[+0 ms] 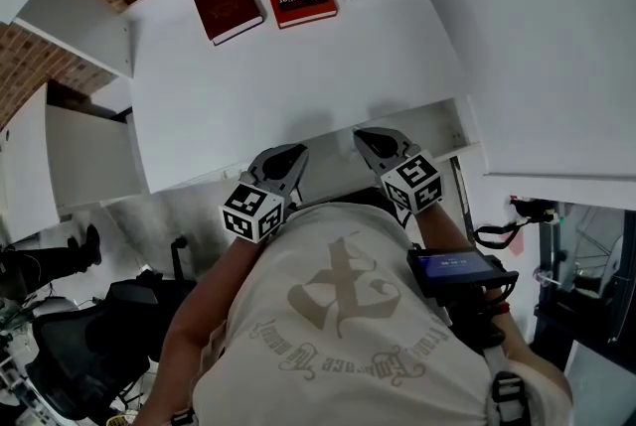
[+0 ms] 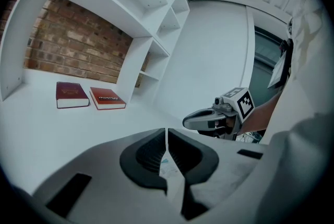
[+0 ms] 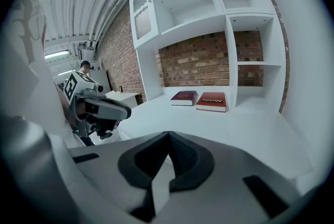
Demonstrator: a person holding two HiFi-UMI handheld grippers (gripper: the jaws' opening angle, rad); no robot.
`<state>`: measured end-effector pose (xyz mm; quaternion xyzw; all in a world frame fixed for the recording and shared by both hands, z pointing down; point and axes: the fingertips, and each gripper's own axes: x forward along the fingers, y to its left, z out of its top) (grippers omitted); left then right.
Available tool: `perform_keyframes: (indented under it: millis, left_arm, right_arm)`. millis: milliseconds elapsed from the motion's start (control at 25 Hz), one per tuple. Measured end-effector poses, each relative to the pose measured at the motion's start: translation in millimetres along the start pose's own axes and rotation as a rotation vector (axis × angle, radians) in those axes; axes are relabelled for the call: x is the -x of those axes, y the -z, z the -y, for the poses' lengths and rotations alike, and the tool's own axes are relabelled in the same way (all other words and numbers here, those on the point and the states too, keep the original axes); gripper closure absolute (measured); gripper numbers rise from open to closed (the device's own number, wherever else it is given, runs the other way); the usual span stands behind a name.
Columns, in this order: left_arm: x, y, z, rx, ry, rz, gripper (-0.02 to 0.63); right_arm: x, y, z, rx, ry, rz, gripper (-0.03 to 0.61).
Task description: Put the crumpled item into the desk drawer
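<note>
Grippers at the front edge of the desk [image 1: 298, 76]: you are holding the left gripper [image 1: 295, 155] and the right gripper [image 1: 364, 137] side by side, each with its jaws pressed together. Behind the left jaw tips a pale scrap [image 2: 168, 165] with bluish marks is showing; whether it is the crumpled item is unclear.

The left gripper [image 1: 295, 153] and the right gripper [image 1: 364, 135] are side by side, near each other, pointing forward and slightly down, both with jaws closed together.
</note>
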<state>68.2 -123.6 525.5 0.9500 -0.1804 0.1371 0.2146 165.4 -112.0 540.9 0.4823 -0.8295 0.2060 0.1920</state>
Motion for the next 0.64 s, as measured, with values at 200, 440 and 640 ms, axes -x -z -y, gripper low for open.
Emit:
perform_keyframes:
  millis: [200, 440, 640]
  left_arm:
    - [6, 2, 0, -0.004, -0.005, 0.0, 0.581]
    - [2, 7, 10, -0.004, 0.004, -0.012, 0.581]
    - [-1, 11, 15, -0.003, 0.0, -0.016, 0.581]
  right_arm:
    - [6, -2, -7, 0.004, 0.011, 0.022, 0.555]
    - [17, 4, -6, -0.001, 0.024, 0.025, 0.555]
    - [21, 6, -3, 0.001, 0.025, 0.025, 0.556]
